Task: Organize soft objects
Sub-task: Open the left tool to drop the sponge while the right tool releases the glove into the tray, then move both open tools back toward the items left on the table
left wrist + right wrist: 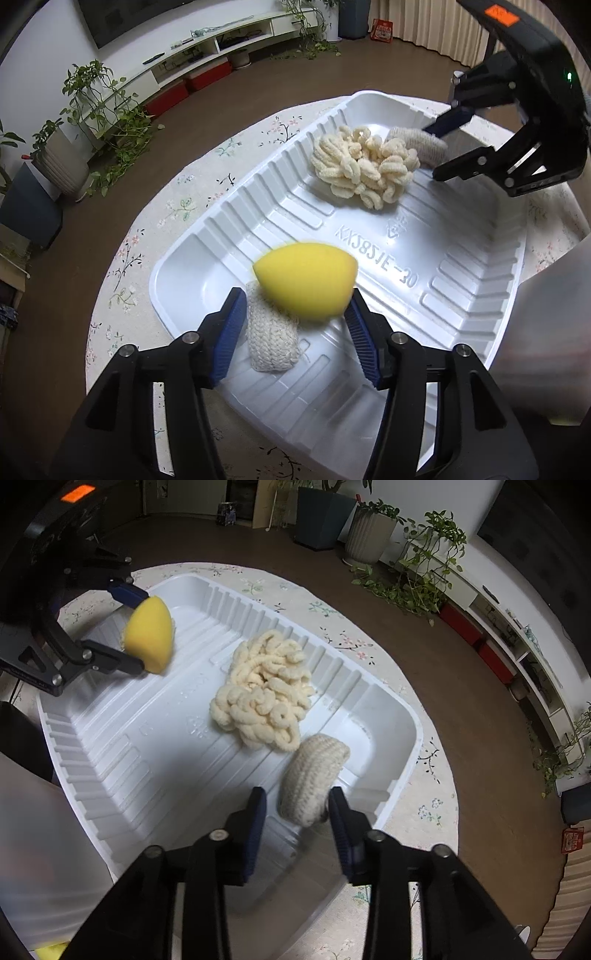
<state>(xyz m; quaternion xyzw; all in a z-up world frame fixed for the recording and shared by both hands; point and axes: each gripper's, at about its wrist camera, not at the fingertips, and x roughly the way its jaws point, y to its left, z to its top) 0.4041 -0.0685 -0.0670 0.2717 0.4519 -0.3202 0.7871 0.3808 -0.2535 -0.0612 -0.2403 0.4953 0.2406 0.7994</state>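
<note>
Both grippers are pointing steeply down into a white ribbed plastic tray [280, 206] that is sitting on a round surface [177, 206] covered by a floral cloth.

The left gripper [295, 328] is hanging over the near end of the tray in its own view, its blue-padded jaws standing apart. A yellow egg-shaped sponge [306, 282] is lying between and just ahead of the fingertips, blurred at its edges; the left pad is clear of it, while the right pad is sitting at its lower edge, and whether it is pressing there cannot be told. The grip is looking released. Beneath the sponge, a small cream knitted pad [271, 339] is resting on the tray floor between the jaws.

The right gripper [297, 805] is hovering over the opposite end of the tray, jaws also parted. A cream knitted roll [314, 775] is lying curved between the fingertips, close against the right pad and well clear of the left one, so it is looking let go as well.

In the middle of the tray, between the two grippers, a pile of pale yellow chenille loops [262, 690] is lying heaped, just beside the knitted roll.

A blurred pale sleeve [40, 842] is filling the lower left corner of the right wrist view.
</note>
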